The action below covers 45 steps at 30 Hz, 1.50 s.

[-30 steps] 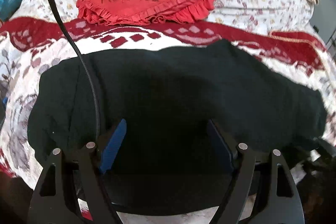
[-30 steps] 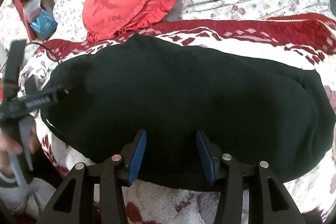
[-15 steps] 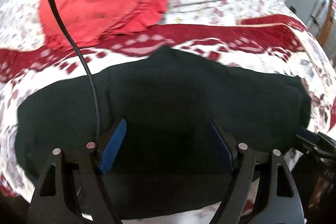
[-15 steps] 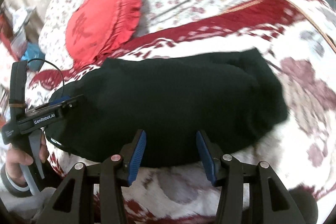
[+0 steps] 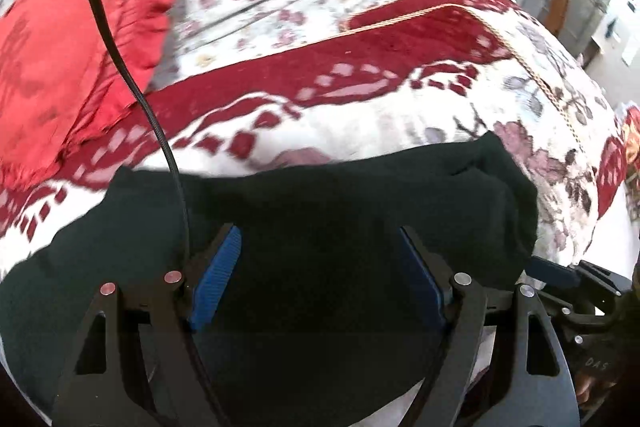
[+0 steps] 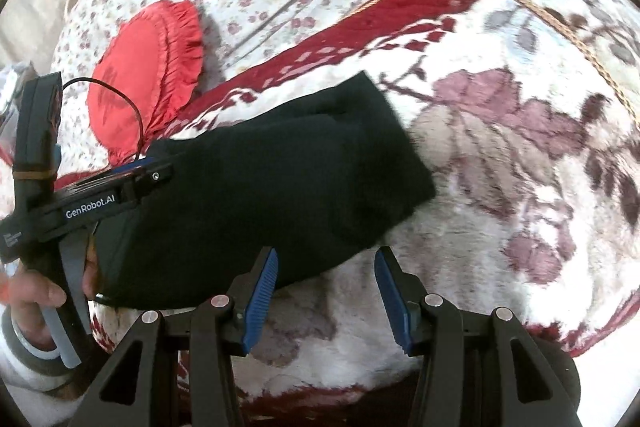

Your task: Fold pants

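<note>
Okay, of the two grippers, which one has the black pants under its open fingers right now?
The left gripper: black pants fill the gap between its fingers. The right gripper hangs mostly over bare blanket, past the pants' end.

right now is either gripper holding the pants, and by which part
Nothing is held. The right gripper stands open off the near edge of the black pants. The left gripper is open too, its fingers spread above the cloth.

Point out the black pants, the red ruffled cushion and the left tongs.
black pants point(image 6: 288, 179): right wrist view, middle of cloth.
red ruffled cushion point(image 6: 140, 75): right wrist view, centre.
left tongs point(image 5: 320, 279): left wrist view, between fingertips.
</note>
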Motion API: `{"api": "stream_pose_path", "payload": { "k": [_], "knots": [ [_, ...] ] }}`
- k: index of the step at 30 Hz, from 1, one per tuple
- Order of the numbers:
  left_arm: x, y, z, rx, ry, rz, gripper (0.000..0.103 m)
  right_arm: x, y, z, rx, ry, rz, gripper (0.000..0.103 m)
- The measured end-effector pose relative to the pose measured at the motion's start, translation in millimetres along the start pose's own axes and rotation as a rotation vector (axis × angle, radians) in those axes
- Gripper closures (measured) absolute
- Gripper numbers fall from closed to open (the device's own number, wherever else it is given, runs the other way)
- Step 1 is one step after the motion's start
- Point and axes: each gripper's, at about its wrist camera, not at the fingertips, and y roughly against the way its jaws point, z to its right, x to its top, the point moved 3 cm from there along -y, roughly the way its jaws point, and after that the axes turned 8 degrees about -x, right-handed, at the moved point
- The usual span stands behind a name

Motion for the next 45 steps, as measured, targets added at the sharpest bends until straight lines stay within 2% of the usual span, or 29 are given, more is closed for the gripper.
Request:
{"api": "stream_pose_path", "payload": {
  "k": [4,8,11,14,18,20,22,36,45],
  "knots": [
    [10.7,-9.2,13.9,0.002,-0.04,-0.01,0.024,8.5,3.5,12.6,0.029,-0.083,0.033,0.053],
    [18.0,-16.9,20.0,0.003,-0.051,-0.02,0.024,19.1,-9.7,21.8,-0.012,-0.128,0.04,0.053],
    [22.6,-21.6,24.4,0.008,-0.062,-0.026,0.024,28.3,-20.6,27.6,-0.075,-0.119,0.041,0.067],
    [27.5,-26.8,30.1,0.0,-0.077,-0.035,0.024,31.2,-15.9,27.2,-0.079,-0.123,0.049,0.067],
    [37.5,-35.7,41.1,-0.058,-0.112,-0.047,0.024,21.3,-4.0,28.9,0.043,-0.191,0.039,0.059],
    [41.9,-39.9,46.1,-0.092,-0.122,-0.058,0.024,13.5,-2.5,29.5,0.068,-0.201,0.024,0.056],
    [47.3,-46.9,51.0,-0.119,-0.133,-0.07,0.024,8.4,-4.3,28.4,0.073,-0.192,0.011,0.056],
    [57.4,-69.8,62.9,-0.145,-0.147,-0.108,0.024,6.3,-19.4,18.5,0.14,-0.174,-0.024,0.054],
    [62.5,-87.8,73.8,-0.229,-0.168,-0.155,0.024,8.0,-28.7,21.7,0.178,-0.242,0.001,0.051]
  ]
}}
